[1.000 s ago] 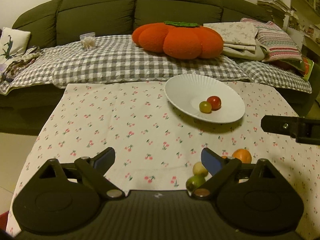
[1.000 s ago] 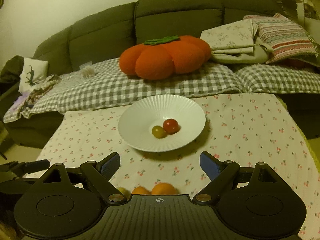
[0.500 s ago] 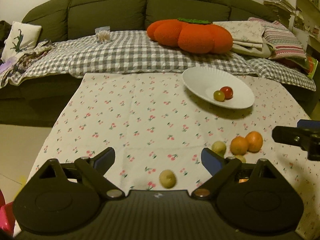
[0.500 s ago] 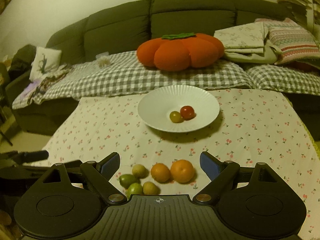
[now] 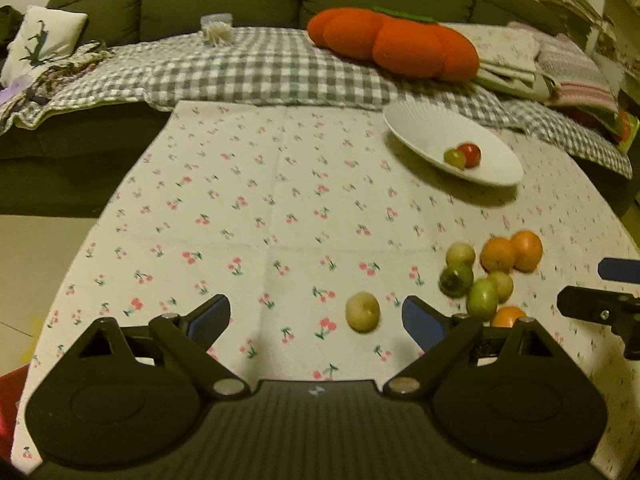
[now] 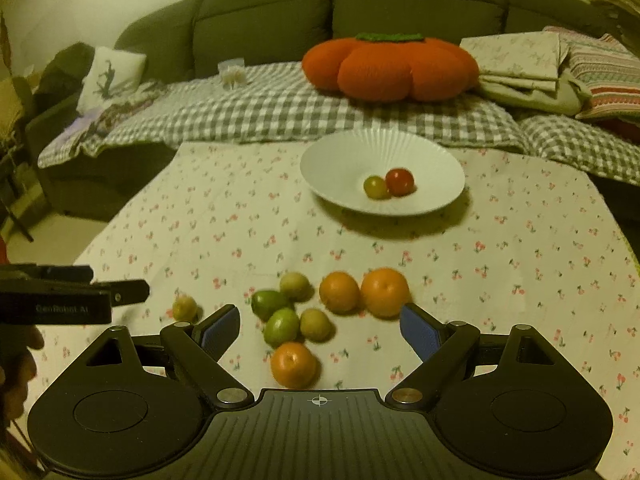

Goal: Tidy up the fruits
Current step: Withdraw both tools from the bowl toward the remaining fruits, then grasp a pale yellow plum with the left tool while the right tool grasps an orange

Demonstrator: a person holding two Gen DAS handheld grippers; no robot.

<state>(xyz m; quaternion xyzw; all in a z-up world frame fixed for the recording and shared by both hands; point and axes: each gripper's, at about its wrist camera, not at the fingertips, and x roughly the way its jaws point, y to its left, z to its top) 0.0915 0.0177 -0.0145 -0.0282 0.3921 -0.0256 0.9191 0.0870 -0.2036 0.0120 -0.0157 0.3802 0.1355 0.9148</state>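
1. Hanging above the cherry-print tablecloth (image 5: 240, 208), the left gripper (image 5: 316, 316) has its jaws spread wide and holds nothing.
2. The lone pale fruit (image 5: 362, 312) lies between its fingertips, a little nearer to the right one. It is almost round, so I see no long axis that matters.
3. The right gripper (image 6: 320, 322) is also spread and empty. Just ahead of it, between its tips, lies the cluster: a green fruit (image 6: 282, 326), the near orange (image 6: 294, 364) and others touching each other.
4. For the right gripper the lone pale fruit (image 6: 185, 307) is outside its left fingertip, so I judge that the left gripper is better placed for it.
5. The white plate (image 6: 340, 168) stands far ahead of both grippers, beyond the cluster, and has already two small fruits in it.
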